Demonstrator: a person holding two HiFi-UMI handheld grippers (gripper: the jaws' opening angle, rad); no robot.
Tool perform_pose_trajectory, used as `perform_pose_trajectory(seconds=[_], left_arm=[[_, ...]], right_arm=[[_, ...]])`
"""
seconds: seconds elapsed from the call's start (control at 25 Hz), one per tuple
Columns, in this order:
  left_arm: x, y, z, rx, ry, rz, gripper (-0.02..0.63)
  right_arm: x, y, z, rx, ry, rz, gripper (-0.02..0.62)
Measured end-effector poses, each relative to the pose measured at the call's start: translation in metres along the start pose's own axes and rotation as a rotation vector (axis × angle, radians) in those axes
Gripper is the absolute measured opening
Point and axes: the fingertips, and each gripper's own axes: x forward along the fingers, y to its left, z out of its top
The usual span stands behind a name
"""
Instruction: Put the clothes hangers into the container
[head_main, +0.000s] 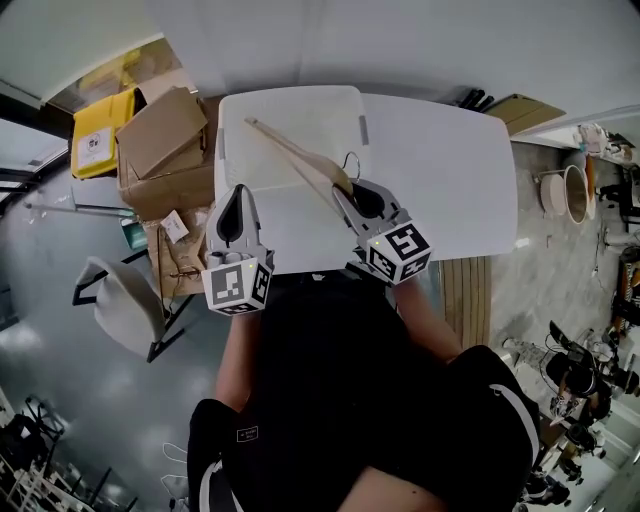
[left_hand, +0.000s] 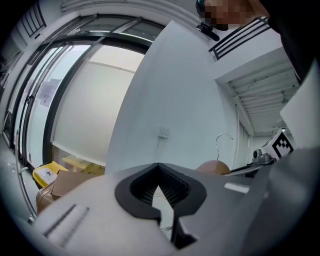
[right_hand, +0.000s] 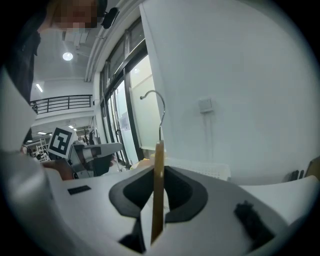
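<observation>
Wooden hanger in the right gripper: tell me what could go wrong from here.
1. The right gripper pinches the wooden hanger only by its thin edge near the hook, with the long arm sticking out unsupported. It could swing or slip in the jaws.
2. The hanger lies diagonally over the container, its far tip close to a corner. That tip might catch the wall or rim when lowered.

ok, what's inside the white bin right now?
Only the wooden hanger shows, slanting over the white bin, clamped in the right gripper. That gripper and the left gripper cover the bin's near side.
</observation>
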Motion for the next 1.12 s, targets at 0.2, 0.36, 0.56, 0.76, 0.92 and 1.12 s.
perform_pose_trajectory(seconds=[0.2,0.36,0.56,0.76,0.92,1.12], left_arm=[[0.014,0.013,0.000,-0.008,0.009,0.007,0.003],[0.026,0.020,-0.003,-0.013,0.021,0.005,0.003],[0.038,0.022,-0.007,-0.021,0.033,0.002,0.003],[0.051,0.029,-0.008,-0.031,0.048,0.014,0.003],[0.062,0.040,-0.011,-0.036,0.057,0.025,0.002],[0.073,0.048,-0.016,-0.043,0.069,0.033,0.003]], right_arm=[[0.019,-0.011,0.001,0.005,0.025,-0.001,0.063],[0.033,-0.020,0.003,0.003,0.042,0.005,0.063],[0.047,-0.027,0.003,-0.011,0.069,0.024,0.063],[0.062,-0.033,0.003,-0.018,0.099,0.049,0.062],[0.078,-0.038,0.000,-0.015,0.126,0.065,0.062],[0.094,-0.045,-0.004,-0.022,0.153,0.074,0.063]])
